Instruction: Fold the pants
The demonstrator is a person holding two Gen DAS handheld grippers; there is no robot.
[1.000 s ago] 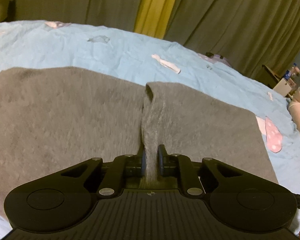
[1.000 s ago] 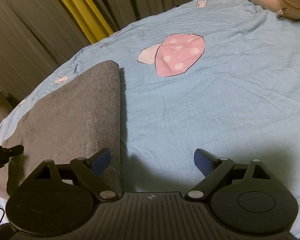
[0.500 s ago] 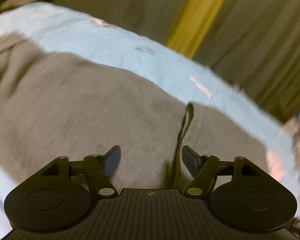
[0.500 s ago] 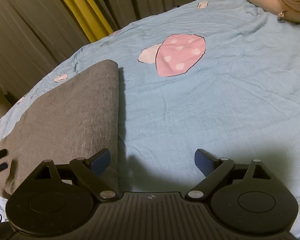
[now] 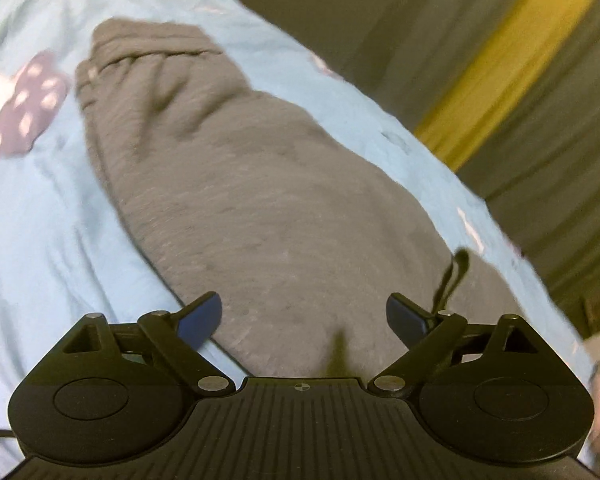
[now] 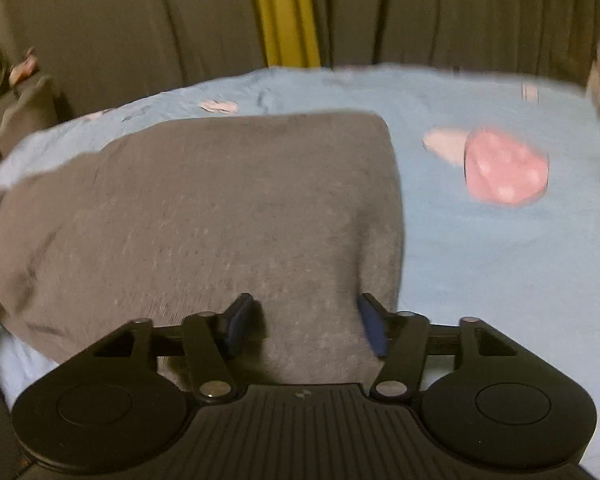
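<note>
The pants [image 5: 260,200] lie folded on the blue bedsheet [image 5: 40,240], waistband at the far end in the left view. The left tool [image 5: 304,316] is opening wide above the cloth and grips nothing. The right tool [image 6: 306,324] is closing, with cloth of the folded edge between its fingers; contact cannot be told.

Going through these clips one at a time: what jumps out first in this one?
The grey pants lie spread on a light blue bedsheet and fill the middle of both wrist views. The sheet's pink spotted mushroom print sits right of the pants. The right tool is closing over the near pant edge while the left tool opens above the fabric.
</note>
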